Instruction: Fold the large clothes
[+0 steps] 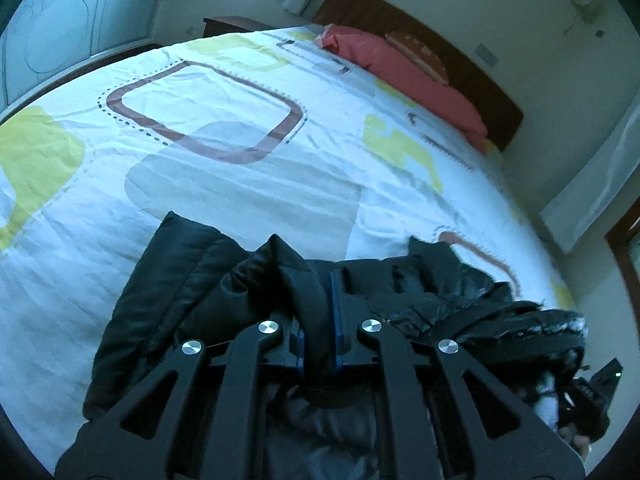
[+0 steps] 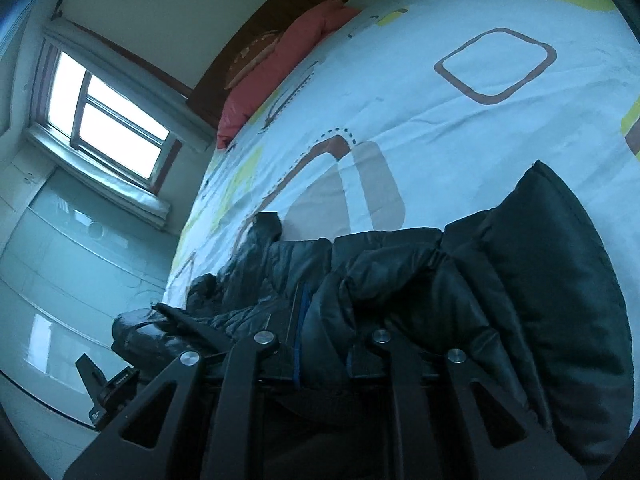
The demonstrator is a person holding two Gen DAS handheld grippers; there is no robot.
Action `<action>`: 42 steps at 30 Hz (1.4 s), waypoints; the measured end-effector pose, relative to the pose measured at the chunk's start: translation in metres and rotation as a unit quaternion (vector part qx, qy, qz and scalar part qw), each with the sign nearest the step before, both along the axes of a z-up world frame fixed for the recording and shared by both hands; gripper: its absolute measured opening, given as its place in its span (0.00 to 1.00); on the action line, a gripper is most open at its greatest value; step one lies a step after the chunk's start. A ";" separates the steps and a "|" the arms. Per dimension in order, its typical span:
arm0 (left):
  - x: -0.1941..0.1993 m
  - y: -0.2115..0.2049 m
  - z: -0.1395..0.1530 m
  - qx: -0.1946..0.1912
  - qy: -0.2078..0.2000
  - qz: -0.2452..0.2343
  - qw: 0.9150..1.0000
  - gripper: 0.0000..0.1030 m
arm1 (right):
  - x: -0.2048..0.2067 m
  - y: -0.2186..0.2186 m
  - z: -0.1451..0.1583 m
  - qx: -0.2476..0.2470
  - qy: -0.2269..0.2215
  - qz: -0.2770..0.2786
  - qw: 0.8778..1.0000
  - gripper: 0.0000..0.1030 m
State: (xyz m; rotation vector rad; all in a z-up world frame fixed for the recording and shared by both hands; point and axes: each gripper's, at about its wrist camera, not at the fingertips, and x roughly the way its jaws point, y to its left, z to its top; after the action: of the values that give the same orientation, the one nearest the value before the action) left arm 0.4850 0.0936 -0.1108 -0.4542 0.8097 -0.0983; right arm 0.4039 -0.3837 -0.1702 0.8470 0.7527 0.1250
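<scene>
Near the foot edge of the bed (image 1: 248,152), a black padded jacket (image 1: 192,280) lies bunched on the patterned sheet, its bulk crossing from one side edge toward the other. Each claw is clenched on a ridge of the jacket: the left claw (image 1: 318,320) pinches a raised fold of dark fabric between its blue-edged pads, and the right claw (image 2: 324,344) grips a similar puffed fold. Holding two separate spots along the same edge seems to let the person lift and spread the jacket as one wide piece, since a single grip would let such a bulky thing sag and twist. One flat, smooth panel of the jacket extends toward the middle of the bed in the right wrist view, while a crumpled part, possibly a sleeve, trails toward the side edge. A red pillow (image 1: 404,68) sits along the head edge, well apart from the jacket, so most of the sheet stays free for laying the jacket flat. Folding itself looks barely begun, as the jacket is not yet spread out.
</scene>
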 end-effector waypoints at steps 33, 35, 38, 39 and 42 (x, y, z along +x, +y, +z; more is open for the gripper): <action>0.034 -0.071 0.005 0.160 0.005 -0.061 0.985 0.72 | 0.067 0.083 0.027 -0.332 0.067 0.027 0.941 0.45; 0.019 -0.059 0.018 0.133 -0.034 -0.054 0.989 0.72 | 0.052 0.074 0.034 -0.333 0.063 0.009 0.941 0.45; 0.026 -0.049 0.009 0.114 -0.010 -0.044 0.993 0.72 | 0.042 0.055 0.019 -0.329 0.080 -0.001 0.941 0.45; 0.036 -0.043 -0.005 0.089 0.024 -0.045 0.995 0.72 | 0.040 0.048 0.015 -0.311 0.074 -0.002 0.948 0.45; 0.044 -0.049 -0.016 0.102 0.027 -0.048 0.993 0.73 | 0.038 0.042 0.009 -0.296 0.062 -0.012 0.953 0.45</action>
State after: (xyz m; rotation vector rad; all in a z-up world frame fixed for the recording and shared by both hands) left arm 0.5293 0.0444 -0.1269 -0.2260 0.8846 -0.0929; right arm 0.4416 -0.3421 -0.1613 0.2914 0.8379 -0.1734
